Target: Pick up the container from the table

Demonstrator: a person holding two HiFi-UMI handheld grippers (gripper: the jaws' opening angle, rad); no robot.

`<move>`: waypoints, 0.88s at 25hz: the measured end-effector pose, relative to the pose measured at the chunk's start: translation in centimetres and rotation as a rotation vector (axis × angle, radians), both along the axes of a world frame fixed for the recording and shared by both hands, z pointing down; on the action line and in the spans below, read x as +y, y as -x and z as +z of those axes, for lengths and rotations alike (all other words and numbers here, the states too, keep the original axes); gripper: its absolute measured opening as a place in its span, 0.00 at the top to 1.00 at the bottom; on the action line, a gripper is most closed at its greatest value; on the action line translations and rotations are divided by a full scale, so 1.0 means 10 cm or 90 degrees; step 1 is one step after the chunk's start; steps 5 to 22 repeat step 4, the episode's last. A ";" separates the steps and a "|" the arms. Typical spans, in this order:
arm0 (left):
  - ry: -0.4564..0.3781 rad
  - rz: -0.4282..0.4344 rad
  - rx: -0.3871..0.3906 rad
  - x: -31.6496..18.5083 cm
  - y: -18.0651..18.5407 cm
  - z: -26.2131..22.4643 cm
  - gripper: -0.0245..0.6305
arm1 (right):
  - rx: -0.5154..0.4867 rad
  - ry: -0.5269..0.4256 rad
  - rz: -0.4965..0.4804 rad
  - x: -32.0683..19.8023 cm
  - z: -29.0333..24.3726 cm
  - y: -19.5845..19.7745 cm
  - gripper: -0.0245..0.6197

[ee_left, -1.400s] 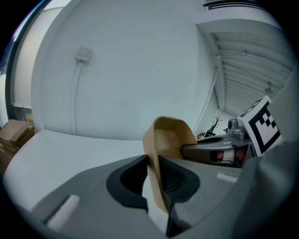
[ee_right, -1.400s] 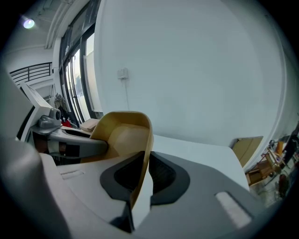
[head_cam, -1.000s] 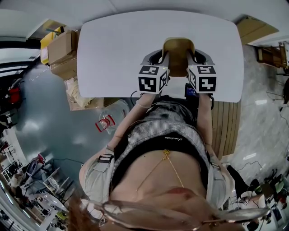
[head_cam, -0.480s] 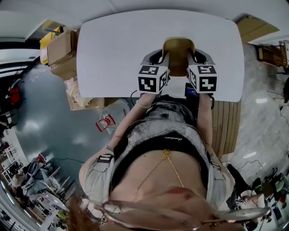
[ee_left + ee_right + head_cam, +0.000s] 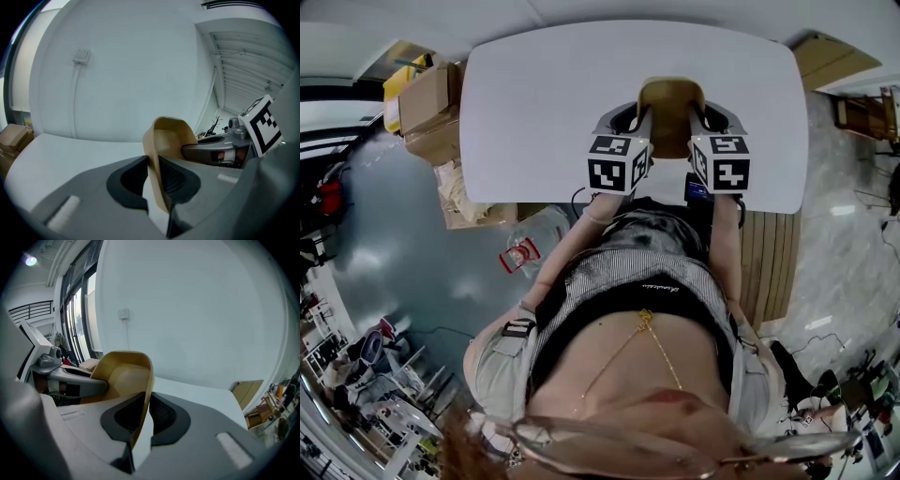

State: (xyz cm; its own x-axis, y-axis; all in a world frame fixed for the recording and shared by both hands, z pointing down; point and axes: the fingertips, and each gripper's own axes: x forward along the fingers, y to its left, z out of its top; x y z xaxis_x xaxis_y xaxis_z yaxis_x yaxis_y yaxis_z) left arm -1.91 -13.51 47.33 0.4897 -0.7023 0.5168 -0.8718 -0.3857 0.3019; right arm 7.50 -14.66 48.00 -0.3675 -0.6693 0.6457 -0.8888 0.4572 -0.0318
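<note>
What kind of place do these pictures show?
Probably a workplace, such as a lab or workshop hall, not a home. A plain white table with rounded corners stands on a glossy grey floor, brown cardboard boxes are stacked beside it, and tall glazed windows line one wall.

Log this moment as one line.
left gripper: shut on tan container wall | right gripper: shut on opposite wall | white table: beneath, lift unclear

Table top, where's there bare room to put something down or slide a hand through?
The table is bare across its whole left half, from the container to the edge by the cardboard boxes, along the far strip, and right of the right gripper. Crowded only at the near middle, where it and the left gripper clamp the container's walls.
</note>
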 end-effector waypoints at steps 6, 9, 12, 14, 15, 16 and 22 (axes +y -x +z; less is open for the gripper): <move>0.003 -0.002 0.002 -0.01 0.00 0.01 0.89 | -0.001 0.003 -0.001 -0.01 0.01 0.01 0.88; 0.003 -0.002 0.002 -0.01 0.00 0.01 0.89 | -0.001 0.003 -0.001 -0.01 0.01 0.01 0.88; 0.003 -0.002 0.002 -0.01 0.00 0.01 0.89 | -0.001 0.003 -0.001 -0.01 0.01 0.01 0.88; 0.003 -0.002 0.002 -0.01 0.00 0.01 0.89 | -0.001 0.003 -0.001 -0.01 0.01 0.01 0.88; 0.003 -0.002 0.002 -0.01 0.00 0.01 0.89 | -0.001 0.003 -0.001 -0.01 0.01 0.01 0.88; 0.003 -0.002 0.002 -0.01 0.00 0.01 0.89 | -0.001 0.003 -0.001 -0.01 0.01 0.01 0.88; 0.003 -0.002 0.002 -0.01 0.00 0.01 0.89 | -0.001 0.003 -0.001 -0.01 0.01 0.01 0.88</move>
